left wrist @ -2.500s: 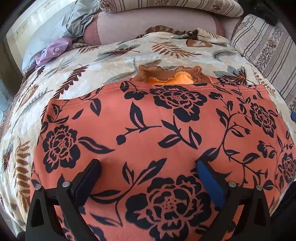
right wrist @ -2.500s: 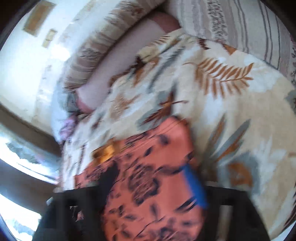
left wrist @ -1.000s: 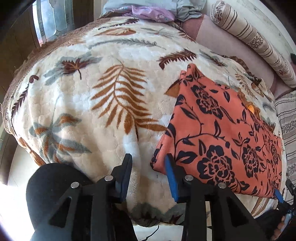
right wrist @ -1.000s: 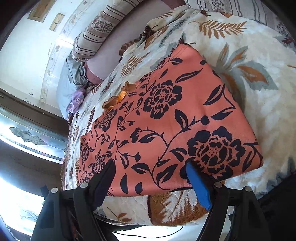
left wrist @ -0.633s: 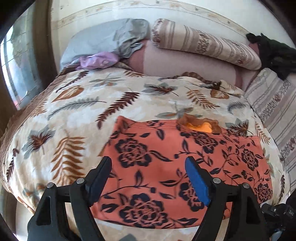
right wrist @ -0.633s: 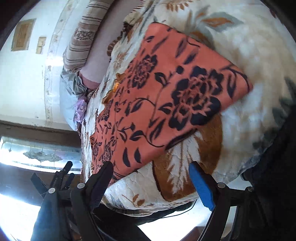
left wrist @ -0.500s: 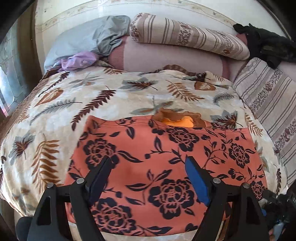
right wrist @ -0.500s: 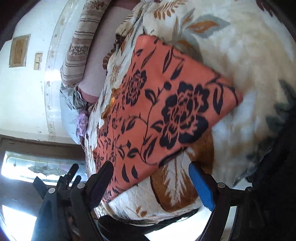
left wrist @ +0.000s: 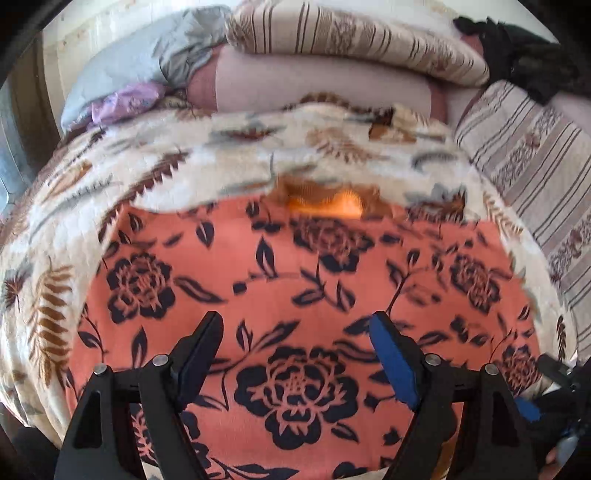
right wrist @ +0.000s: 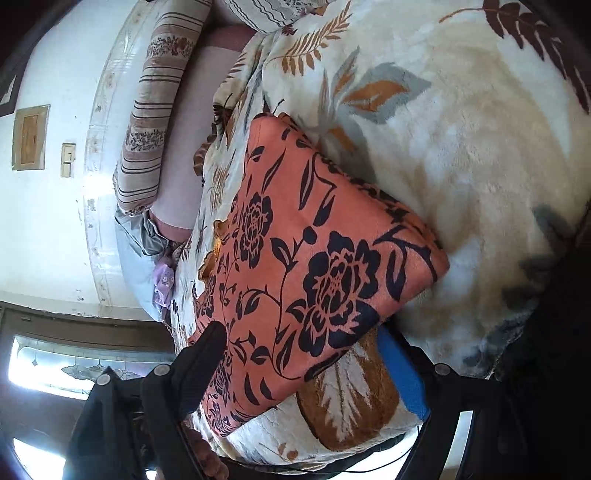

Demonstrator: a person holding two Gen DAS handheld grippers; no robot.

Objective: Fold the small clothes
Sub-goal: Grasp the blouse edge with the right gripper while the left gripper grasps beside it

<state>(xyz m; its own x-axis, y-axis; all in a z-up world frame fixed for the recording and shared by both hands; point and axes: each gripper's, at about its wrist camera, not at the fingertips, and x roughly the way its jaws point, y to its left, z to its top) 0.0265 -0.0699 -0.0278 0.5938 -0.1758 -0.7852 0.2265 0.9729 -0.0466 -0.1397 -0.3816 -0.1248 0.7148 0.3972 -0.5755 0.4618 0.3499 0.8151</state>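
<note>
An orange garment with black flowers (left wrist: pixel 295 280) lies flat and folded on the leaf-patterned blanket (left wrist: pixel 229 166). An orange-brown frilled edge (left wrist: pixel 325 199) sticks out at its far side. My left gripper (left wrist: pixel 295 332) is open and empty, above the garment's near middle. In the right wrist view the garment (right wrist: pixel 314 266) lies near the bed's front edge. My right gripper (right wrist: pixel 299 339) is open and empty, over the garment's near right corner. Part of the right gripper (left wrist: pixel 554 391) shows at the left wrist view's lower right.
Striped pillows (left wrist: pixel 351 33) and a pink bolster (left wrist: pixel 317 85) lie at the bed's head. Grey and purple clothes (left wrist: pixel 129 85) sit at the far left. A black garment (left wrist: pixel 524 55) lies far right. A window (right wrist: pixel 74 362) is beside the bed.
My left gripper has swung from the garment's left edge to its middle and moved closer, its jaws opening wide. My right gripper has tilted and moved toward the garment's right corner.
</note>
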